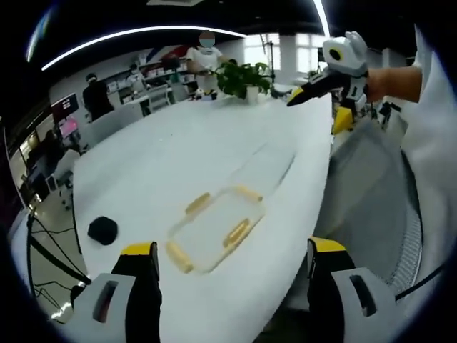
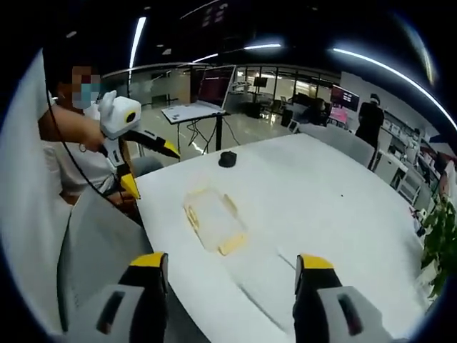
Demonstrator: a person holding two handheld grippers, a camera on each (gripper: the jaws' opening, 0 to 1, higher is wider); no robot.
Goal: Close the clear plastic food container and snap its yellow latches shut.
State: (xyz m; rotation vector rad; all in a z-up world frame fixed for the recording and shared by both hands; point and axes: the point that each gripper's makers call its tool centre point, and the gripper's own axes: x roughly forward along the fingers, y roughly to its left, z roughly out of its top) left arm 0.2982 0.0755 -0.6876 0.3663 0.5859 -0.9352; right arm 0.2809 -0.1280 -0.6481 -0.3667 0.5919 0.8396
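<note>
The clear plastic container (image 1: 214, 230) lies flat on the white table (image 1: 178, 150), with yellow latches (image 1: 237, 232) folded out along its sides. A faint clear outline (image 1: 268, 168), perhaps the lid, lies just beyond it. My left gripper (image 1: 232, 268) is open, its jaws standing wide either side of the container and short of it. My right gripper (image 2: 230, 275) is open too, above the table's edge, with the container (image 2: 214, 218) ahead of it. Each gripper also shows in the other's view, held up in the air: the right gripper (image 1: 303, 94) and the left gripper (image 2: 166, 148).
A small black round object (image 1: 103, 230) sits on the table left of the container. A potted plant (image 1: 243, 77) stands at the far end. A grey chair back (image 1: 364, 179) is beside the table's near edge. People and desks are in the background.
</note>
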